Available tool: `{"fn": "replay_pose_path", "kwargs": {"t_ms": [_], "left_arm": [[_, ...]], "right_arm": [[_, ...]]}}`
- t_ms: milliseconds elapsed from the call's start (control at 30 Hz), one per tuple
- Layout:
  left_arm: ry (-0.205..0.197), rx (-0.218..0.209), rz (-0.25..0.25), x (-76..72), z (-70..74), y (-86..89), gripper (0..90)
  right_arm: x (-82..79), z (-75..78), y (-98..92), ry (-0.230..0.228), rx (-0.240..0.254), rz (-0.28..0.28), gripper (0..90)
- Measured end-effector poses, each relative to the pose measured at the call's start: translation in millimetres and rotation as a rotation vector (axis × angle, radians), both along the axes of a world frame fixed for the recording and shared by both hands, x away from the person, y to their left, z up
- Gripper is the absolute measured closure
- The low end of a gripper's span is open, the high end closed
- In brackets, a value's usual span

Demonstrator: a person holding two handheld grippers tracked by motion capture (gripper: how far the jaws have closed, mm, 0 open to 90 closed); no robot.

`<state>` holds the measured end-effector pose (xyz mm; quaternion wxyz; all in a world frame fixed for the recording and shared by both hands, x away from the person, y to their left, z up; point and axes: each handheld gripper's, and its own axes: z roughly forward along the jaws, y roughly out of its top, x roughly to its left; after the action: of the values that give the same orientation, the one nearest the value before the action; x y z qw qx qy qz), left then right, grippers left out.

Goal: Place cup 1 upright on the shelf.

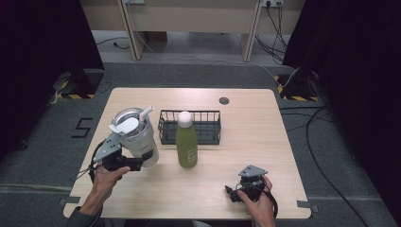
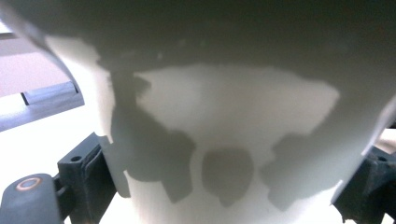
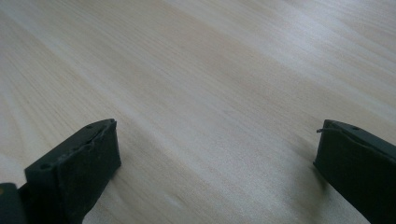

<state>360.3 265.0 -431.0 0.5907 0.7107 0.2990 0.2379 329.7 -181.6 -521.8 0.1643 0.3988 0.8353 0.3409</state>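
Listing what stands before me, largest first, with the state of the work against each item.

Table (image 1: 142,189): pale wood, bearing everything below.

Wire basket (image 1: 208,135): dark, at the table's middle toward the far side. I see nothing inside it, though the bottle hides part of its floor. My judgement is that it is the likely destination, and nothing has gone in yet.

Tumbler (image 1: 137,137): white, tall, with a clear lid and a straw, left of the basket and just beside it. It appears tilted, and I cannot tell whether its base has left the wood. This is the thing in hand.

Green bottle (image 1: 187,144): white cap, upright, directly in front of the basket, untouched, apart from both tongs.

My left gripper (image 1: 135,164): jaws set on either side of the tumbler's lower body (image 2: 224,140), clamped on it; the white wall sits close against the lens in the left gripper view.

My right gripper (image 1: 231,194): near the table's front edge, well apart from the bottle, jaws spread wide over bare wood (image 3: 210,93), holding nothing.

Progress, as I judge it: tumbler grasped; carrying and placing it remain, then the bottle.
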Motion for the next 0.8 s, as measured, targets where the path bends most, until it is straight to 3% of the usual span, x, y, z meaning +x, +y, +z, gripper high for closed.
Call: {"fn": "replay_pose_path", "kwargs": {"t_ms": [467,800], "left_arm": [[-0.004,0.011,-0.032,40.1,41.8,-10.0,10.2],[-0.004,0.008,-0.019,69.4,55.8,-18.7,10.2]], "right_arm": [[0.4,-0.1,-0.2,-0.003,-0.002,0.005,0.4],[0.6,0.2,-0.4,-0.003,-0.005,0.008,0.4]]}}
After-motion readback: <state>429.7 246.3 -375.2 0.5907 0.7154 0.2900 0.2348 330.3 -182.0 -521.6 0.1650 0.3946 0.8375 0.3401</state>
